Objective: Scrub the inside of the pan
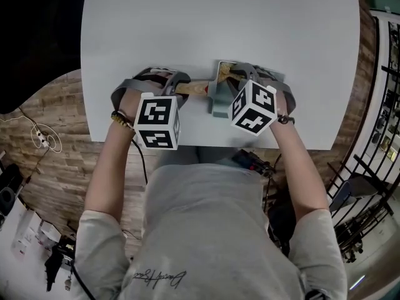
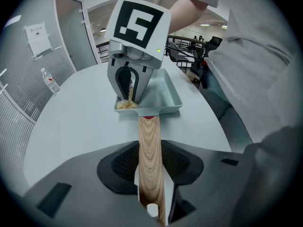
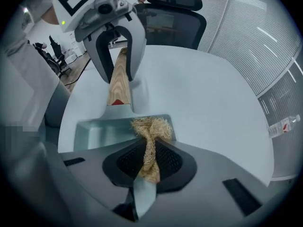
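Two grips, left gripper (image 2: pixel 151 167) clamped on wood-grain handle (image 2: pixel 149 138), right gripper (image 3: pixel 150 162) pinching frizzy fibre scrubber (image 3: pixel 151 129) in rectangular pan (image 3: pixel 97 132)

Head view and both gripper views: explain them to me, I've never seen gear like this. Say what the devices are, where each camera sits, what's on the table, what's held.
No robot: a person carries two hand-held, two-jaw grippers. The head view looks down from the person's head; each gripper view looks along that gripper's jaws. On the white table lies a grey pan. The left gripper clamps its wooden handle. The right gripper clamps a straw-coloured scrubber, whose end reaches into the pan's corner by the handle.
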Demonstrator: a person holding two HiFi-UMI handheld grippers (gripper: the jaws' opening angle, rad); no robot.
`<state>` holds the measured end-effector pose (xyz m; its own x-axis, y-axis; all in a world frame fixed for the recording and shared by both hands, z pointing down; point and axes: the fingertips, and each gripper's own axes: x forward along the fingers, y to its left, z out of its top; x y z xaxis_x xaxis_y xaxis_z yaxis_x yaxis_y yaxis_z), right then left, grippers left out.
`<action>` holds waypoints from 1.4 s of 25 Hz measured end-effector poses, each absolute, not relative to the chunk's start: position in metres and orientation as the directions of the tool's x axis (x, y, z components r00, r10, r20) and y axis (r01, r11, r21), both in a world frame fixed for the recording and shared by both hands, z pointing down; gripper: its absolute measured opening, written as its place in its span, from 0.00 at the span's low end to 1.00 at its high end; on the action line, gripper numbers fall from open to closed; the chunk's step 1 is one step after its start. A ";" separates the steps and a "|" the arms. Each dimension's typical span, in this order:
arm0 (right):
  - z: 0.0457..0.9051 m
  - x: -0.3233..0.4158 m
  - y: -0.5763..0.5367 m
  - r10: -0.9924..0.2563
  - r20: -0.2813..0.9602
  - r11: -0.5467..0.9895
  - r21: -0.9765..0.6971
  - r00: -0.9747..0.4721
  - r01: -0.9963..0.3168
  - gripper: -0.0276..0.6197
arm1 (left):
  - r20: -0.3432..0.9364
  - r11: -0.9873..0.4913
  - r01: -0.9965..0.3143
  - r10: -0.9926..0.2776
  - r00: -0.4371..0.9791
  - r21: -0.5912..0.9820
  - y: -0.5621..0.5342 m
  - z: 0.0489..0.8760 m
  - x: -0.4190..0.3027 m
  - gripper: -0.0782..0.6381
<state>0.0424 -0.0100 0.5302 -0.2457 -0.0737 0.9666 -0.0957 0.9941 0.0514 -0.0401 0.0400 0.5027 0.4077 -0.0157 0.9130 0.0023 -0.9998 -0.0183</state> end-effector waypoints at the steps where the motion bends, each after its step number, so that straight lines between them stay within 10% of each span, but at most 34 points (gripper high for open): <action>1: 0.531 0.042 -0.009 -0.057 0.970 0.995 0.035 -0.237 -0.095 0.15 | 0.913 -1.000 0.001 -0.017 0.407 -0.019 0.041 0.503 -0.041 0.32; 35: 0.538 0.046 0.077 0.259 0.961 0.966 -0.257 -0.098 0.031 0.15 | 0.922 -0.997 -0.067 -0.054 0.384 -0.030 0.026 0.512 -0.045 0.32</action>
